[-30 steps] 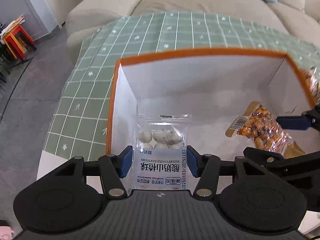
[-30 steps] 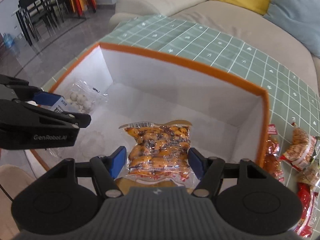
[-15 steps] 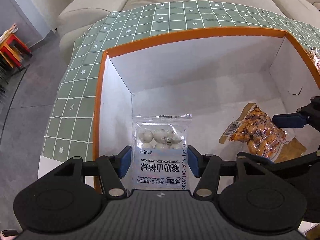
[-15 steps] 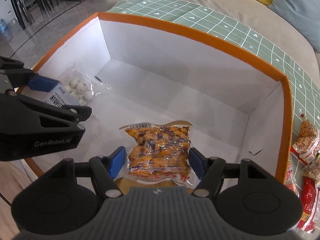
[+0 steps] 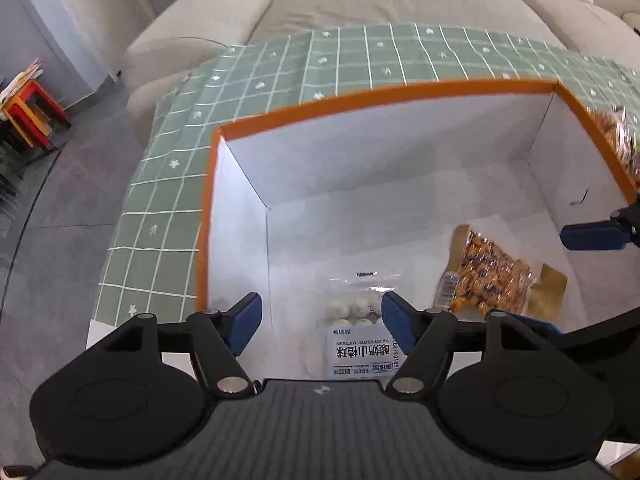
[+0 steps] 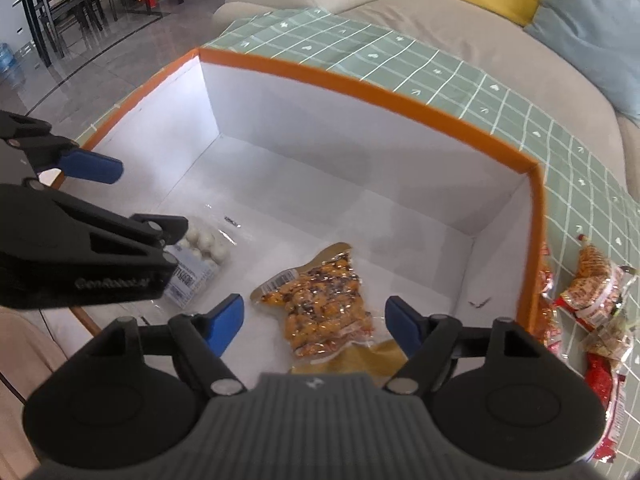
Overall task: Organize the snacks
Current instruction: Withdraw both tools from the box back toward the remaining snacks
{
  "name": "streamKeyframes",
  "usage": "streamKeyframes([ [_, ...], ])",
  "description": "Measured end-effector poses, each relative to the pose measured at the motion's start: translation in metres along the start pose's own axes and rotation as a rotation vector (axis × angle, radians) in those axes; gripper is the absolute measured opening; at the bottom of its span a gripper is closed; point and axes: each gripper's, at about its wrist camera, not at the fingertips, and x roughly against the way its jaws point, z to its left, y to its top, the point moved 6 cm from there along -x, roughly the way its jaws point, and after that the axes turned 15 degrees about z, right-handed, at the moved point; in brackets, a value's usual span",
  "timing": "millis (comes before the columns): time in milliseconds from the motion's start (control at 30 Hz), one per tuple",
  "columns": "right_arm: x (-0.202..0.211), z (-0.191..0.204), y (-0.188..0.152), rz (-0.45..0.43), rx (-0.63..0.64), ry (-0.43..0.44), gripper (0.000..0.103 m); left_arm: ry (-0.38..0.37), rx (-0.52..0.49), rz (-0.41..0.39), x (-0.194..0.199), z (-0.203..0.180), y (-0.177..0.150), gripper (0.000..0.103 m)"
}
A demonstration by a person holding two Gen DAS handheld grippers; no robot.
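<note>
Both grippers hung tilted down over the orange-rimmed box (image 6: 368,84), and both had just been opening. The left gripper (image 5: 322,322) stood wide with nothing pinched; the clear bag of white yogurt balls (image 5: 360,320) lay flat on the white floor below it, toward the left-hand wall, its printed end nearest the tool and only its edge passing behind the right-hand pad. The right gripper (image 6: 314,322) was likewise spread with its pads off everything, and the orange vacuum pack (image 6: 320,304) lay loose on the floor beneath and between them, its long axis running away from the tool and slanted a little, barcode end far. So both packs were already in the box, side by side and apart. What mattered for the next move, I judged, lay outside: the remaining red-and-orange snack packets (image 6: 592,292) sat on the green checked cloth (image 6: 480,80) just beyond the box's right-hand wall. That put them plainly on the right gripper's side, with the wall between, so that hand would need to lift clear of the rim and swing outward to reach them.
</note>
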Motion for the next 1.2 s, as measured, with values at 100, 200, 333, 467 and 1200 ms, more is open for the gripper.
streamKeyframes([
  [100,0.013,-0.004,-0.004,-0.028,-0.007,-0.01,0.078,-0.011,0.027,-0.023,0.013,-0.001,-0.001,0.081],
  [200,0.031,-0.014,-0.011,-0.076,-0.03,-0.017,0.081,-0.017,0.048,-0.061,0.029,-0.005,-0.003,0.081],
  [333,0.059,-0.035,-0.024,-0.148,-0.091,-0.013,0.082,-0.039,0.069,-0.139,0.054,-0.019,-0.006,0.081],
  [467,0.09,-0.063,-0.045,-0.238,-0.156,-0.019,0.083,-0.073,0.061,-0.228,0.081,-0.042,-0.006,0.081],
  [1200,0.131,-0.196,-0.221,-0.355,-0.445,-0.147,0.092,-0.295,-0.262,-0.384,0.125,-0.203,-0.048,0.08],
])
